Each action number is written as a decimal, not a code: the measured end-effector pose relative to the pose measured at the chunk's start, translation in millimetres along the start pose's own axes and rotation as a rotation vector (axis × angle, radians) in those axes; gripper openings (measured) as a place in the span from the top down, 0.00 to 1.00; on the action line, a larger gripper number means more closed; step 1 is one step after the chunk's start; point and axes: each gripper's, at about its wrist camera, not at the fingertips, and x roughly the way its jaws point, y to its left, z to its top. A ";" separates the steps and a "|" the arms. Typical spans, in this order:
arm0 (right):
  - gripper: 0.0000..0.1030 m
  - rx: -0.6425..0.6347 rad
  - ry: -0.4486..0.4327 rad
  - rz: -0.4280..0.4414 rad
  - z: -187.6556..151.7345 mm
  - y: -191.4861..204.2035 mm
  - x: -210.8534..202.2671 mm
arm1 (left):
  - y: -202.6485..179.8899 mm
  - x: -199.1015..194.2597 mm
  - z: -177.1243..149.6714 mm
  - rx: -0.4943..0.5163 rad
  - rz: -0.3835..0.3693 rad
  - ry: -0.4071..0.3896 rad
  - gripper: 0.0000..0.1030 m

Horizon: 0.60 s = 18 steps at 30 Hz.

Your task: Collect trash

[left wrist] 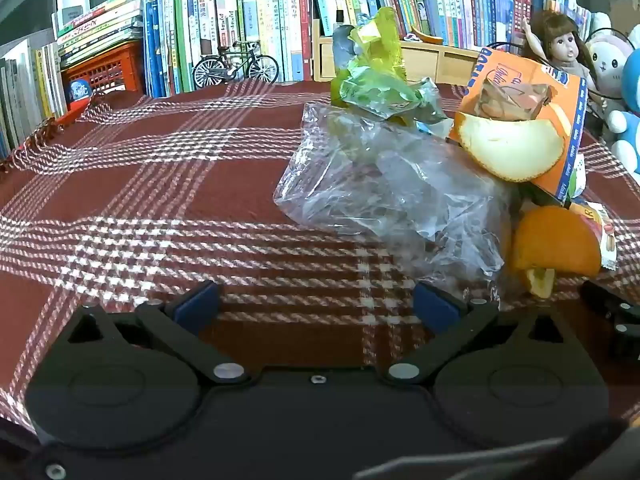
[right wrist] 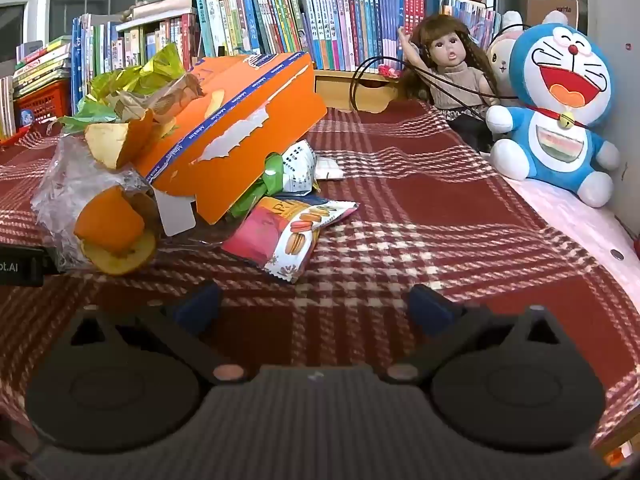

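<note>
A heap of trash lies on the red plaid cloth (left wrist: 160, 200). It holds a crumpled clear plastic bag (left wrist: 380, 192), a torn orange box (right wrist: 240, 128) with peel and brown paper in it, orange peel (left wrist: 556, 240) (right wrist: 112, 228), green and yellow wrappers (left wrist: 376, 76), and a pink macaron snack packet (right wrist: 288, 236). My left gripper (left wrist: 316, 308) stands open just short of the plastic bag, nothing between its blue pads. My right gripper (right wrist: 316, 304) is open too, just in front of the snack packet and slightly to its right.
Rows of books (left wrist: 260, 20) line the back, with a red crate (left wrist: 108, 68) and a model bicycle (left wrist: 236, 66). A doll (right wrist: 452, 68), a pink plush and a blue cat plush (right wrist: 560, 108) sit at the right, beside a black cable (right wrist: 380, 68).
</note>
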 end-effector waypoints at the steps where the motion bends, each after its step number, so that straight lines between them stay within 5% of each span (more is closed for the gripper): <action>1: 0.00 -0.001 -0.001 0.001 0.0 0.1 -0.1 | -0.2 0.1 0.0 -0.002 0.001 -0.003 0.00; 18: 0.00 0.002 -0.001 0.003 0.1 -0.2 0.0 | -0.7 -4.1 -3.0 -0.007 0.003 -0.019 0.00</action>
